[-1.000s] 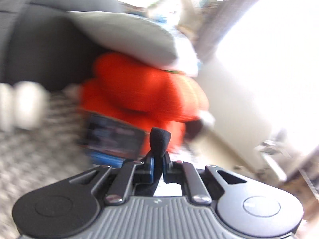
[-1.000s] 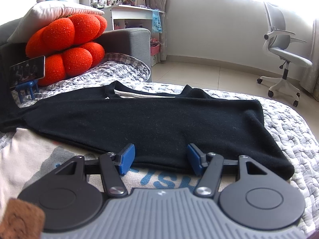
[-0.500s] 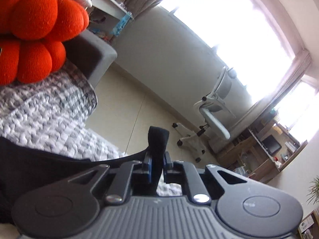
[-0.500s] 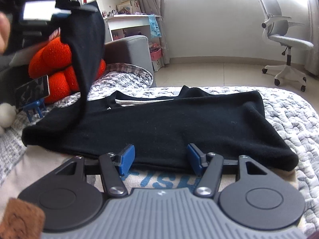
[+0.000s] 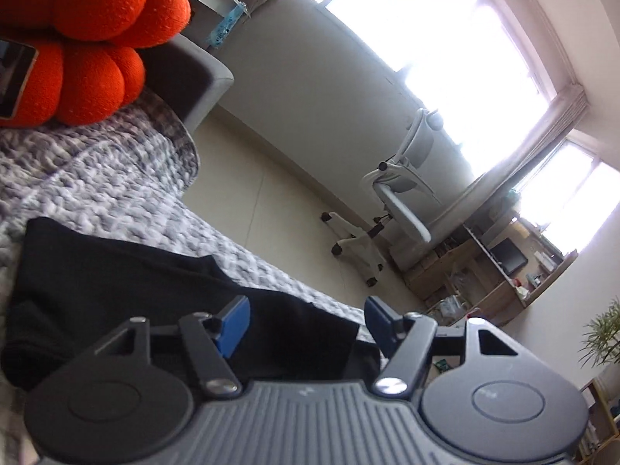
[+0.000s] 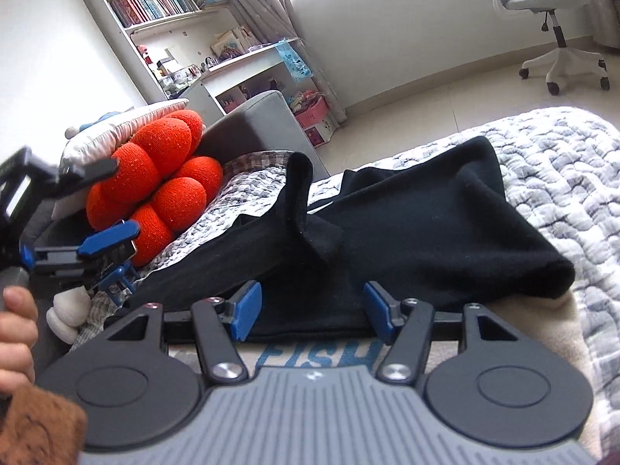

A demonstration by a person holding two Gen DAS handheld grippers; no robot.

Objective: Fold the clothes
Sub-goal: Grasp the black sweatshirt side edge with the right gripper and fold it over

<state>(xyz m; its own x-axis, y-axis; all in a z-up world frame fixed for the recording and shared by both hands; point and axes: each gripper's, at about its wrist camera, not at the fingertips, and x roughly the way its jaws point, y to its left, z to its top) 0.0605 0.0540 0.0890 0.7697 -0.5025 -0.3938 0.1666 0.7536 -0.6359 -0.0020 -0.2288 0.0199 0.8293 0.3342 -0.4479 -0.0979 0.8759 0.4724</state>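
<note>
While our left tongs (image 5: 306, 323) and right tongs (image 6: 310, 310) both hang spread and empty-handed, we see the black sweater (image 6: 418, 240) lying rumpled on the bed (image 6: 562, 178), one sleeve flopped over it.

We are counting one black sweater (image 6: 407, 232), one printed shirt (image 6: 321, 354) under it, one quilt (image 6: 562, 162), one orange cushion (image 6: 162, 178) — plus one pillow (image 6: 116, 131), one office chair (image 6: 550, 7) and two grippers — left (image 5: 306, 323), right (image 6: 312, 310).
</note>
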